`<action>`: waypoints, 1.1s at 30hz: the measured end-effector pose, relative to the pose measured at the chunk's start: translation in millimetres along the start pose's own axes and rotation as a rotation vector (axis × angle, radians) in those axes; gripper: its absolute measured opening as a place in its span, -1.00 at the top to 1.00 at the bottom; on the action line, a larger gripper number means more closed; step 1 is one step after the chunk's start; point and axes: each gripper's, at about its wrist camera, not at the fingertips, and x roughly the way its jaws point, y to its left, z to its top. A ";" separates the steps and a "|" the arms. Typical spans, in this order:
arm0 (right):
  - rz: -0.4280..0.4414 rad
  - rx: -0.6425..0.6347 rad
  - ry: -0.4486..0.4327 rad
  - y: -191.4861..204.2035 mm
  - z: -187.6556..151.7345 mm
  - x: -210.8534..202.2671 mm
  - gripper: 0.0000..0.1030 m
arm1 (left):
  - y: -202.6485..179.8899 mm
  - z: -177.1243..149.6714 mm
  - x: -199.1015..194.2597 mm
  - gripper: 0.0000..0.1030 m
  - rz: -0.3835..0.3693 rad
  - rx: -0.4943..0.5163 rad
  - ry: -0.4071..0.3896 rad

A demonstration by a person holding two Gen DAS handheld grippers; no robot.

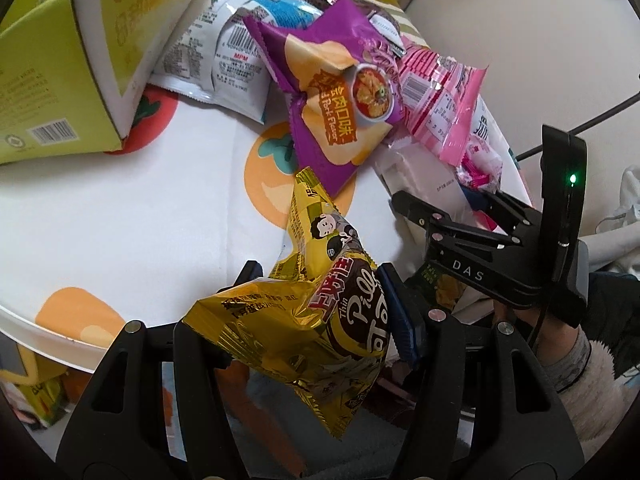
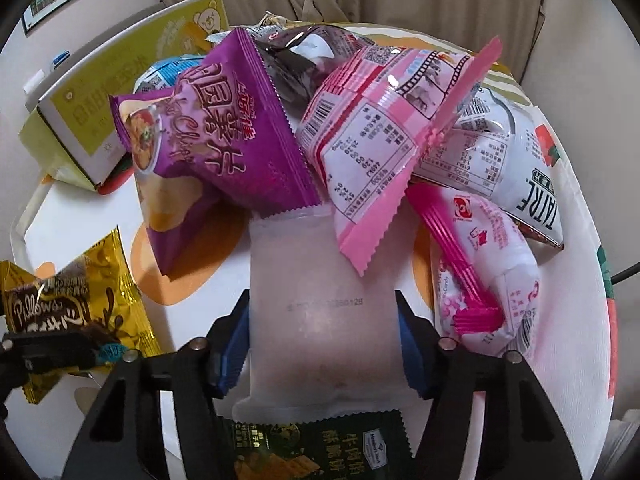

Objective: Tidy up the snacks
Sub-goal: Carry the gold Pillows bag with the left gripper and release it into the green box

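My left gripper [image 1: 320,300] is shut on a yellow "Pillows" snack bag [image 1: 316,312] and holds it above the table's near edge; the bag also shows at the lower left of the right wrist view [image 2: 76,300]. My right gripper [image 2: 324,320] is open, its blue pads [image 2: 232,344] on either side of a flat white packet [image 2: 320,312] lying on the table, not squeezing it. A heap of snacks lies beyond: a purple chip bag [image 2: 208,148], a pink bag [image 2: 380,136], a white and pink candy bag [image 2: 488,280]. The right gripper shows in the left wrist view [image 1: 440,212].
An open yellow-green carton [image 1: 60,64] lies on its side at the table's far left [image 2: 100,92]. A dark green cracker packet [image 2: 320,444] lies under the right gripper. The round table has a fruit-print cloth [image 1: 120,208]. White and blue bags [image 1: 224,48] lie behind the heap.
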 end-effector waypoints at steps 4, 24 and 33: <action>0.007 0.007 -0.006 -1.6 -6.2 -11.4 -0.14 | -2.5 0.0 -10.7 -0.08 0.000 0.010 -0.014; 0.048 0.028 -0.145 43.7 8.5 -115.7 -0.13 | -12.6 12.0 -126.0 -0.08 -0.023 0.066 -0.206; 0.048 0.007 -0.253 88.4 68.0 -156.0 -0.13 | 26.7 58.9 -189.3 -0.08 0.005 0.061 -0.317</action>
